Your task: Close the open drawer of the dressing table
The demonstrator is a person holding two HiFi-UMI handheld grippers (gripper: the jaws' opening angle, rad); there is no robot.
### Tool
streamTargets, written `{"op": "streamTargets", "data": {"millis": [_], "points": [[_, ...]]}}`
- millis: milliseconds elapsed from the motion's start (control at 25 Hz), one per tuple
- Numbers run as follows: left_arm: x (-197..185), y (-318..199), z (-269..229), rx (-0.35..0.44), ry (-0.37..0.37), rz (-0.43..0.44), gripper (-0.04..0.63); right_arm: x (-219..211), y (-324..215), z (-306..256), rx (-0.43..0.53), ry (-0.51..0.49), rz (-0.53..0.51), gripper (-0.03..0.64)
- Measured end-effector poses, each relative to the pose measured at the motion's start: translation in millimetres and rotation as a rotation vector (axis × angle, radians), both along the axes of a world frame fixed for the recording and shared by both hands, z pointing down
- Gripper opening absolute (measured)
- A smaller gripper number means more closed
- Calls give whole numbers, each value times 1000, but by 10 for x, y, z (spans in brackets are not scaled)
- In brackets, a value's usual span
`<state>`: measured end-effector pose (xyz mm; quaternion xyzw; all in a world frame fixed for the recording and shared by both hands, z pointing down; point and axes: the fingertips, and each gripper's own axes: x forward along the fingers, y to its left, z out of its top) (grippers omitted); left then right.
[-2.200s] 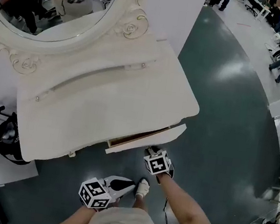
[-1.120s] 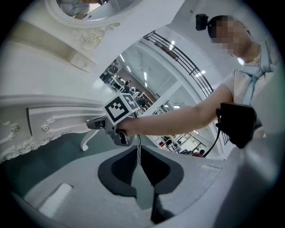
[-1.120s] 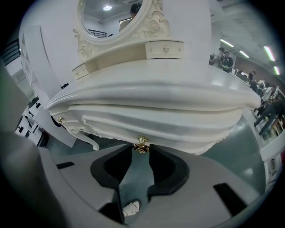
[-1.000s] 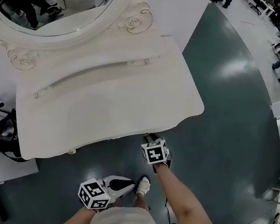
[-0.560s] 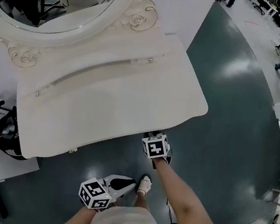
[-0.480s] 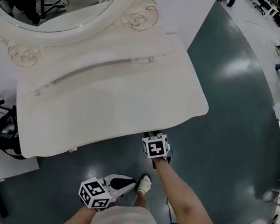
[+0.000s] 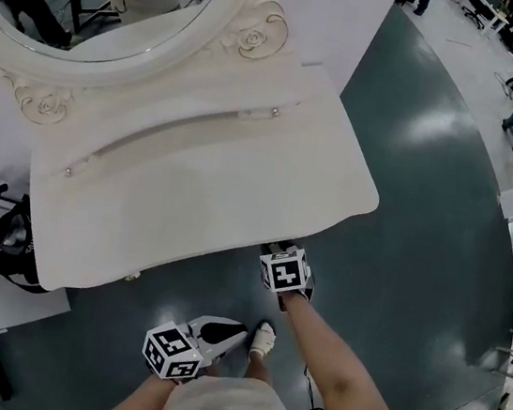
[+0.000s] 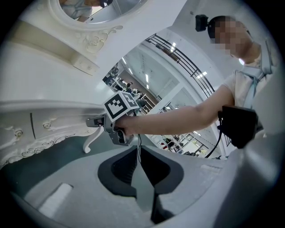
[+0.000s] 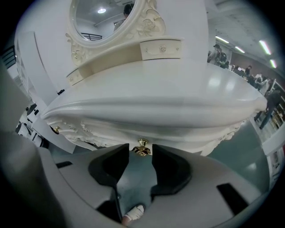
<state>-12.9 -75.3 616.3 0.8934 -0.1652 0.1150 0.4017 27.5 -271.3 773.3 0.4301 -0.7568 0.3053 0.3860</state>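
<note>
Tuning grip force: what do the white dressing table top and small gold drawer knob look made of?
White dressing table top: glossy paint or lacquer, probably over wood; it shows soft light reflections. Small gold drawer knob: polished brass-look metal with bright glints; possibly plated.

1. The white bench (image 7: pixel 240 188) filled the upper left and centre of the head view, its smooth top curving outward at the front edge.
2. Along its back ran a low raised ledge (image 7: pixel 171 135), with an oval mirror (image 7: pixel 120 29) in a carved frame above it.
3. It stood on a glossy dark-green floor (image 7: pixel 424 223).
4. A white shoe (image 7: pixel 262 342) rested on that floor at lower centre.
</note>
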Motion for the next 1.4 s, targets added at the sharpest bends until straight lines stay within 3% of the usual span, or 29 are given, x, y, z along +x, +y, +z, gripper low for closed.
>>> {"op": "streamTargets", "data": {"millis": [120,320,640,1000,1400], "points": [[10,-4,-21,6,0,3,12,-7,18,-42,5,1,-18,202],[58,34,-44,9,2,12,11,19,122,-129,7,-15,-21,199],[109,41,-115,30,3,20,11,47,309,-316,37,-26,-57,140],[121,54,-222,55,3,21,12,80,582,-552,57,-60,-77,126],[124,94,-350,87,-2,17,12,105,864,-1046,118,-160,-80,91]]}}
